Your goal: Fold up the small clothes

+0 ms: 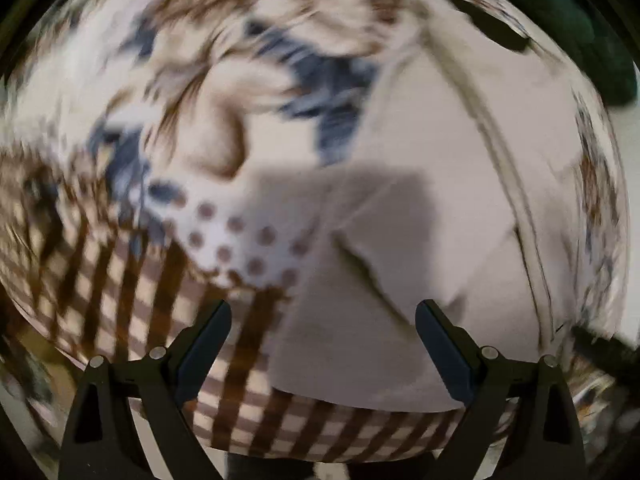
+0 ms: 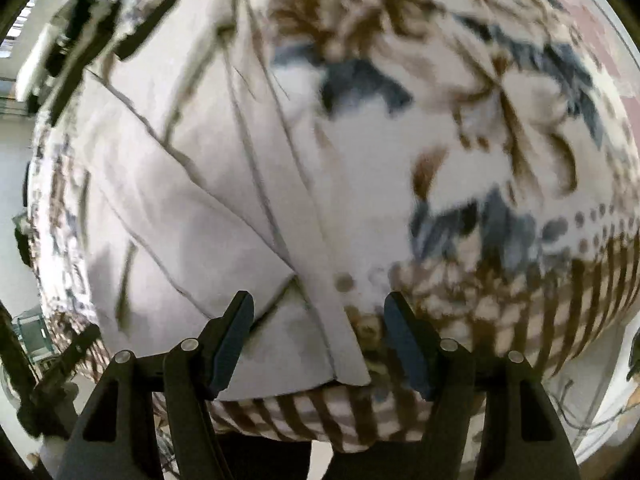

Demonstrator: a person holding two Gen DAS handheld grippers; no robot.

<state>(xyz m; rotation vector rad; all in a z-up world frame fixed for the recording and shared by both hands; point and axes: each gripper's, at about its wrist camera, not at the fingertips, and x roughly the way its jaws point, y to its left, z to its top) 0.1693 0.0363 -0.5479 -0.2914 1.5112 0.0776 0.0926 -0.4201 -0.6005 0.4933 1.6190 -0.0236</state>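
A pale beige garment point(image 1: 420, 216) lies spread on a patterned cloth point(image 1: 120, 280), and it fills the right half of the left wrist view. In the right wrist view the same garment point(image 2: 180, 200) fills the left and the middle. It has long seams, folded edges, and one round button point(image 2: 344, 281) on a strip near its lower hem. Its lower edge lies near the front edge of the patterned cloth, where a brown and white check border point(image 2: 320, 412) shows below it.

The patterned cloth covers the surface under the garment. It has brown and blue-grey leaf shapes on white, a band of brown dots point(image 1: 240, 236), and the check border. Both views are blurred, so fine details are not clear.

The left gripper point(image 1: 323, 344) is wide open, with the garment's hem and the check border between the fingers; whether it touches the fabric I cannot tell. The right gripper point(image 2: 319, 340) is also open, with the button strip between its fingers, and it holds nothing.

In the upper left of the right wrist view, the other black gripper point(image 2: 80, 40) is visible over the far part of the garment.
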